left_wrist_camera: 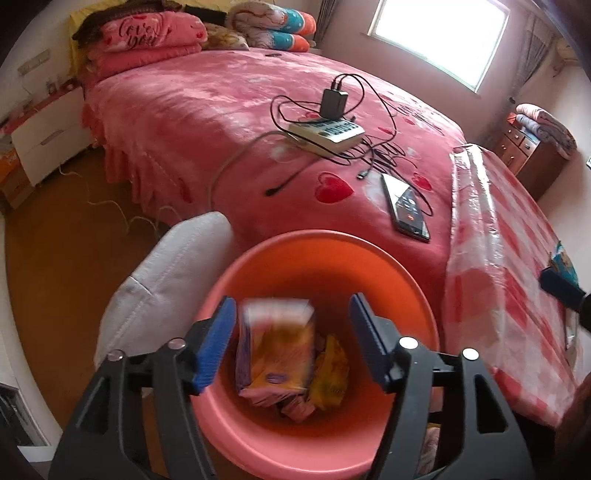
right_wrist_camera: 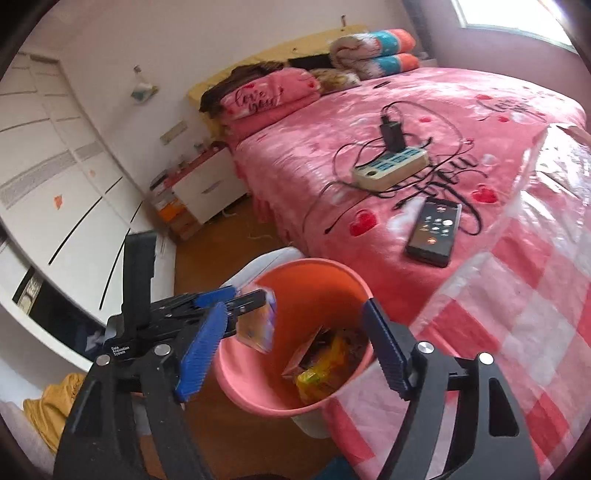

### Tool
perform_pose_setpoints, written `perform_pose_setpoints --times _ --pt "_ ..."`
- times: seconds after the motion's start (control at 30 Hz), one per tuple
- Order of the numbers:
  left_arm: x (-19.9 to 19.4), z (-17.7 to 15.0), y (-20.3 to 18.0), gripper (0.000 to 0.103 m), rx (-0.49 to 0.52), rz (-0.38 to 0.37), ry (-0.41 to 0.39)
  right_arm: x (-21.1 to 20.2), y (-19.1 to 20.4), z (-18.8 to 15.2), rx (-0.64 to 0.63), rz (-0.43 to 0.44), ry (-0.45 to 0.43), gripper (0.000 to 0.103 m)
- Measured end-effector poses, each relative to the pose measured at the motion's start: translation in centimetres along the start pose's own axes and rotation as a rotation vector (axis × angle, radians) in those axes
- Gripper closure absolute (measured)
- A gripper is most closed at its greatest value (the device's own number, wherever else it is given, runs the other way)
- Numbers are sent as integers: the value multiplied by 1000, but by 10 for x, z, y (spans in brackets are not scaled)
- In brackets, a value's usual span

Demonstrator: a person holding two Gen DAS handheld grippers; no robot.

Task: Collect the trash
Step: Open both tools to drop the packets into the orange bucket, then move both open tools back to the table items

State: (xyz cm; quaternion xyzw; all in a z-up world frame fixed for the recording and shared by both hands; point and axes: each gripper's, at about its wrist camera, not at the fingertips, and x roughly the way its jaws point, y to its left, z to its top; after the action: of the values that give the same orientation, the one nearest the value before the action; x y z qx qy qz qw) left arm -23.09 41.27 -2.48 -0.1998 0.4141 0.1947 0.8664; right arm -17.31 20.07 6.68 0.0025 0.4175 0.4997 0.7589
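Our trash here is a snack packet [left_wrist_camera: 275, 354], orange and purple with a pale top edge, blurred, and it sits in the gap between the blue pads of our left tongs [left_wrist_camera: 291, 343] over the mouth of the pink bin [left_wrist_camera: 321, 254]. The pads stand apart from its sides, so the left tongs are released and the packet is loose between them; we cannot tell whether it touches the rubbish below. In the right wrist view the same packet [right_wrist_camera: 258, 321] shows as a blurred, shiny shape just at the tip of the left tongs [right_wrist_camera: 236, 295], inside the near rim of the bin [right_wrist_camera: 332, 266]. At the bottom of the bin lie a yellow wrapper [right_wrist_camera: 317, 373] and other crumpled wrappers in pink and brown. Our right tongs [right_wrist_camera: 295, 350] are also spread wide, one pad on each side of the bin, with nothing gripped between them. The bin stands on the wooden floor [left_wrist_camera: 55, 240] right against the foot of the bed [left_wrist_camera: 184, 110], beside a pale grey cushion [left_wrist_camera: 166, 273]. On the pink heart-print bedspread rest a phone [left_wrist_camera: 406, 208] with its screen lit, a white power strip [left_wrist_camera: 327, 134] with a black charger [left_wrist_camera: 334, 101] plugged into it, and a tangle of black cables [left_wrist_camera: 384, 151]. To the right of the bin a red and white checked cloth under clear plastic [left_wrist_camera: 498, 258] covers the corner of the bed. Folded pink bedding marked "love you" [left_wrist_camera: 147, 35] is stacked at the headboard end, with a white bedside cabinet [left_wrist_camera: 48, 129] beyond it.
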Motion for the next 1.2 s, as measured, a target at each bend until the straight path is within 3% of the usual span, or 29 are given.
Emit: perform_pose_setpoints --times 0.03,0.2,0.43,0.73,1.2 --pt "-1 0 -1 31 8 9 -12 -5 -3 -1 13 -27 -11 17" --pt "-11 5 -15 19 35 14 -73 -18 -14 -6 6 -160 -42 16" --pt "-27 15 -55 13 102 -37 -142 -47 -35 -21 26 -342 -82 16" --pt "-45 24 -108 8 170 -105 -199 -101 -57 -26 49 -495 -195 13" --pt "-62 18 -188 7 294 -196 -219 -173 -86 -43 112 -637 -337 13"
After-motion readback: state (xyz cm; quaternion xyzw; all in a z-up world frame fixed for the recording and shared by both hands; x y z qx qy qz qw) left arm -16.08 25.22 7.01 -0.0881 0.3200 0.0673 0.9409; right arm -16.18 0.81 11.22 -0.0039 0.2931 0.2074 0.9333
